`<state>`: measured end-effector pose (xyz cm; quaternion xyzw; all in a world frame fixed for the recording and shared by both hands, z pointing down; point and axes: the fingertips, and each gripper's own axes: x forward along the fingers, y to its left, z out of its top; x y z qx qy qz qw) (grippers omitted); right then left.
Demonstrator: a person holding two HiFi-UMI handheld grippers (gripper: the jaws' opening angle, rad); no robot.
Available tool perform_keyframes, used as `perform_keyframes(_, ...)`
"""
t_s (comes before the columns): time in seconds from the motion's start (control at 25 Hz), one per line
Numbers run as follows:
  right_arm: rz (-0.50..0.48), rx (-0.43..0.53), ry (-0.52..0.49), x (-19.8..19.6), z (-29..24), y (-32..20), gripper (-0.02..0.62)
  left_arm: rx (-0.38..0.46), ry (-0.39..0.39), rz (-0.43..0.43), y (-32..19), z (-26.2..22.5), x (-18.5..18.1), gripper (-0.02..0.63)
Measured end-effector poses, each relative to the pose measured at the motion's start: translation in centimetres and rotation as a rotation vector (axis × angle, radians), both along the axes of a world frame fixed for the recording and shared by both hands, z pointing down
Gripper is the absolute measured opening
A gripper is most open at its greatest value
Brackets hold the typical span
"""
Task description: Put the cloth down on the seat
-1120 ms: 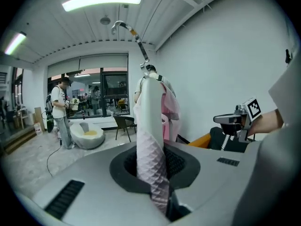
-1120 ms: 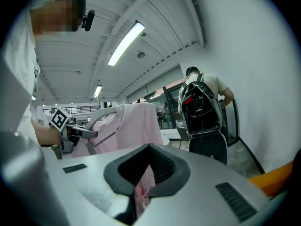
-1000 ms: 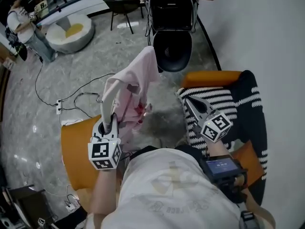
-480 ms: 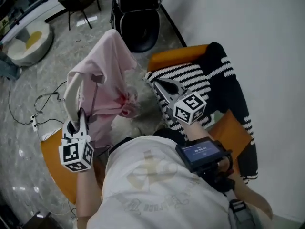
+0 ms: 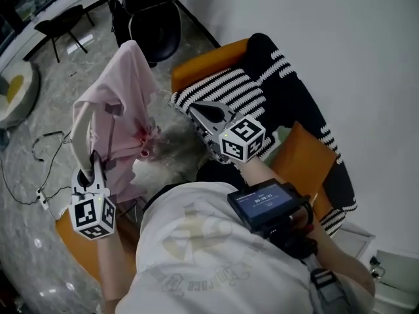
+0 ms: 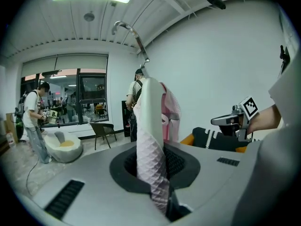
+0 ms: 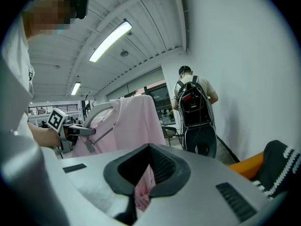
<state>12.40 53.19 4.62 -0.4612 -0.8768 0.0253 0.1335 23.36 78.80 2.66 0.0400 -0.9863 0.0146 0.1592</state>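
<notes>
Holding pink cloth [image 5: 121,97] aloft, left gripper [image 5: 80,122] pinching it, frame left; right gripper [image 5: 190,108] hold unclear. Next I lower onto orange seat [image 5: 298,156], release.

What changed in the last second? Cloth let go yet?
The person turned toward the orange seat; it and its striped throw slid from the head view's right toward the middle. The right gripper moved up-left with them. Nothing let go: the left gripper keeps its jaws shut on the hanger carrying the pink cloth, still off the seat.
</notes>
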Motion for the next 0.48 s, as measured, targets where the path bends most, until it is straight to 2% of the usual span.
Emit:
perform_keyframes(0.32, 0.036, -0.007, 0.013, 0.5, 1.6, -2.1, 0.015, -0.010, -0.018, 0.003, -0.2, -0.4, -0.2, 0.041)
perform_keyframes(0.48, 0.060, -0.005, 0.020, 1.4, 2.0, -3.3, 0.015, 0.017, -0.031, 0.001, -0.2, -0.4, -0.1, 0.041)
